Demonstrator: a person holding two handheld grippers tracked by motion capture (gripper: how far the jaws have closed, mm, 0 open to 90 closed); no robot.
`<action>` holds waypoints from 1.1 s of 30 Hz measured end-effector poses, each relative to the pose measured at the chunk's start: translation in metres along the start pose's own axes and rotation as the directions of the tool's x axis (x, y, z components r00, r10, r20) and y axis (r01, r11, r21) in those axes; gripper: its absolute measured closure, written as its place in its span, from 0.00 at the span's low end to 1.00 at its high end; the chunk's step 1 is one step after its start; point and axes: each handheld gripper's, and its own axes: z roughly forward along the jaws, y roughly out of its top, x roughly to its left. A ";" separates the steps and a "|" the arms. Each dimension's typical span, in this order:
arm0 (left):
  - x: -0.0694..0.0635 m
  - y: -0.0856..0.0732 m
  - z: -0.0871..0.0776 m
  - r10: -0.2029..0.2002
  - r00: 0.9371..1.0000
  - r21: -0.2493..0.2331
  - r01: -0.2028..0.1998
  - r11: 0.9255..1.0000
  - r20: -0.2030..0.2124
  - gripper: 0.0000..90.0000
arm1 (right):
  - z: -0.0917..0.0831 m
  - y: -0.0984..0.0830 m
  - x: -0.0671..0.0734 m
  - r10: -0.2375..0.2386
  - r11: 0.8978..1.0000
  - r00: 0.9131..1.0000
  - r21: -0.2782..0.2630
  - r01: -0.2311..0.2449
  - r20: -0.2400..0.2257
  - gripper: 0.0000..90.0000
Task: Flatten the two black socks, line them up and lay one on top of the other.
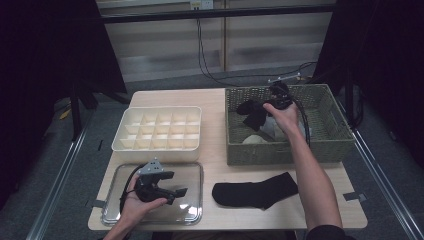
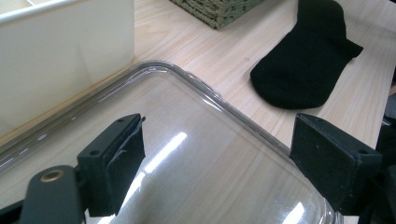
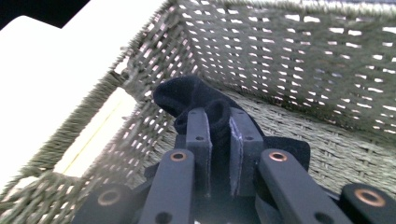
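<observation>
Right gripper view shows our right gripper (image 3: 219,140) pinched on a black sock (image 3: 196,95) in the wicker basket (image 3: 299,56). We should lift straight, clearing the rim, keeping the pinch firm. Our left gripper (image 2: 217,154) hovers wide open, empty, over the clear lid (image 2: 205,121).

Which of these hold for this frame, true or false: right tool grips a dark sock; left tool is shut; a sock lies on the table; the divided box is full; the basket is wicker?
1. The right tool grips a dark sock over the basket. True.
2. The left tool is shut. False: its jaws stand wide apart above the clear lid.
3. A black sock lies flat on the table. True.
4. The divided box is full of socks. False: its compartments look empty.
5. The basket is woven wicker. True.
</observation>
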 end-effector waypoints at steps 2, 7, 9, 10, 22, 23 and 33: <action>0.000 0.000 0.000 0.001 1.000 0.001 -0.001 1.000 -0.004 0.19 | -0.004 0.000 0.002 0.000 1.000 1.000 -0.012 0.000 -0.006 0.89; 0.000 0.001 -0.001 0.003 1.000 -0.002 -0.003 1.000 -0.007 0.19 | -0.011 -0.001 0.006 -0.008 1.000 1.000 -0.030 0.008 -0.013 0.89; 0.001 0.001 -0.001 0.009 1.000 -0.003 -0.009 1.000 -0.005 0.19 | -0.014 0.000 0.006 -0.013 0.999 1.000 -0.036 0.012 -0.014 0.89; 0.001 0.001 -0.001 0.009 1.000 -0.001 -0.009 1.000 -0.005 0.19 | -0.016 0.000 0.007 -0.010 0.999 1.000 -0.045 0.010 -0.018 0.89; -0.001 0.001 0.001 0.018 1.000 0.001 -0.018 1.000 -0.001 0.19 | -0.039 -0.005 0.011 -0.021 0.994 0.999 -0.104 0.016 -0.045 0.90; -0.002 0.001 0.001 0.020 1.000 0.000 -0.020 1.000 0.004 0.19 | -0.041 -0.005 0.011 -0.021 0.994 0.999 -0.106 0.016 -0.048 0.90; -0.002 0.002 0.001 0.020 1.000 -0.010 -0.020 1.000 0.008 0.18 | -0.056 -0.009 0.022 -0.046 0.989 0.995 -0.145 0.033 -0.084 0.89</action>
